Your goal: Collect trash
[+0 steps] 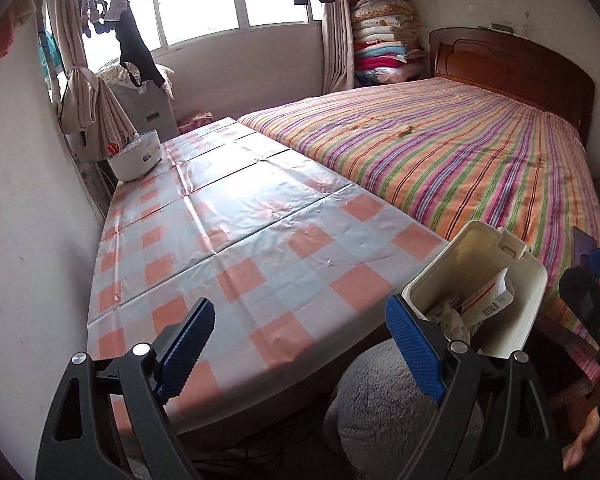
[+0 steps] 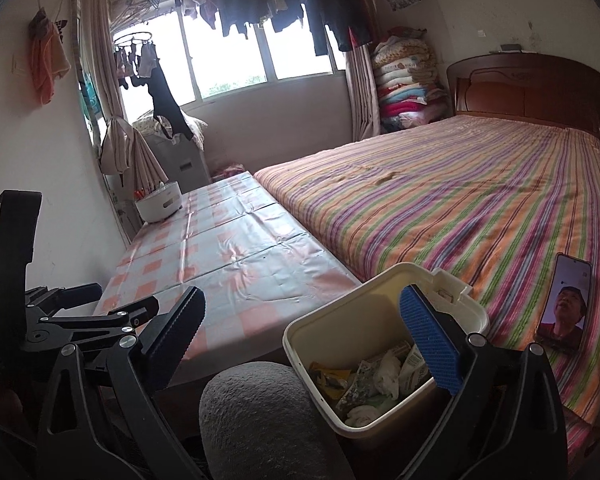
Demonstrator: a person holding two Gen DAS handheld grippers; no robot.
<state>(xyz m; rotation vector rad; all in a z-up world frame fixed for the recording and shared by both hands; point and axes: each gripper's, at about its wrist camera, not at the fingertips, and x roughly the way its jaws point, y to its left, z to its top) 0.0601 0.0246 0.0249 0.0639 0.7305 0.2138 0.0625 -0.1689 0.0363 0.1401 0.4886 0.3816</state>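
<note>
At the bottom of the left wrist view the left claw (image 1: 300,344) stands spread with nothing between its blue pads. The right claw (image 2: 308,336) is likewise spread wide and empty. Just beyond, lower right in both views, a cream trash bin (image 1: 516,320) holds crumpled wrappers and paper (image 2: 376,380). The checkered counter (image 1: 236,216) stretches toward the upper left, a white bowl (image 1: 134,158) at its far corner. A phone (image 2: 566,304) leans on the striped bed (image 2: 460,208) at right.
</note>
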